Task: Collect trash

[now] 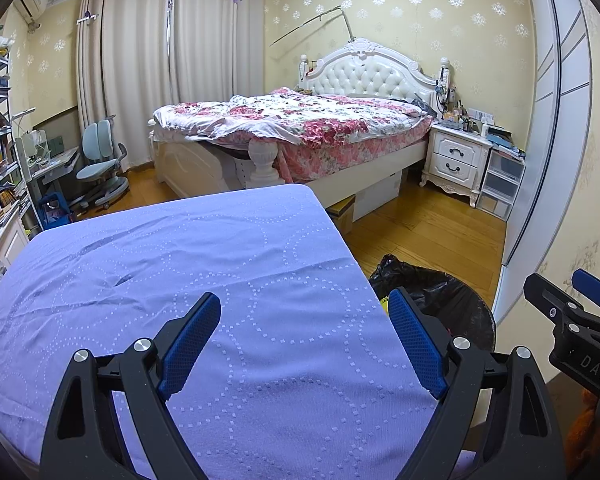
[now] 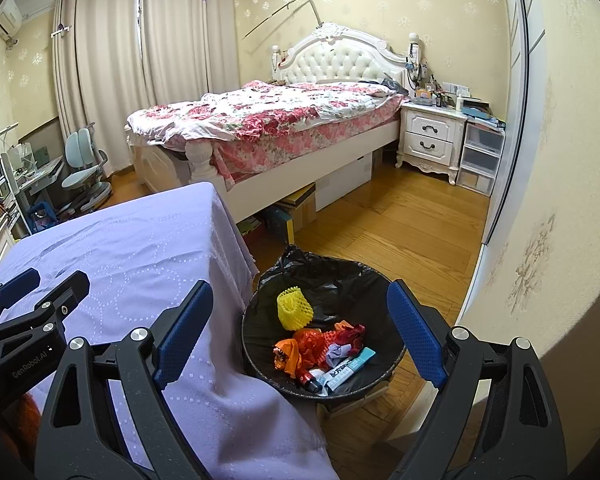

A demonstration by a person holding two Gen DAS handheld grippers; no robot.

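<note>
Both tongs, left tongs (image 1: 304, 344) and right tongs (image 2: 300, 332), gape wide and hold nothing. Your trash (image 2: 324, 348) lies inside the bin (image 2: 380, 376), just beside the bench (image 1: 180, 264), which looks bare. Collecting seems finished; scan near the bin for strays.

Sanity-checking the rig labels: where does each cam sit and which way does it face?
Left wrist: on the open left gripper, angled down over the purple cloth toward the bed; right gripper at right edge.
Right wrist: on the open right gripper, angled down at the trash bin beside the cloth; left gripper at left edge.
Shared: cloth, bin, bed, nightstand.
</note>
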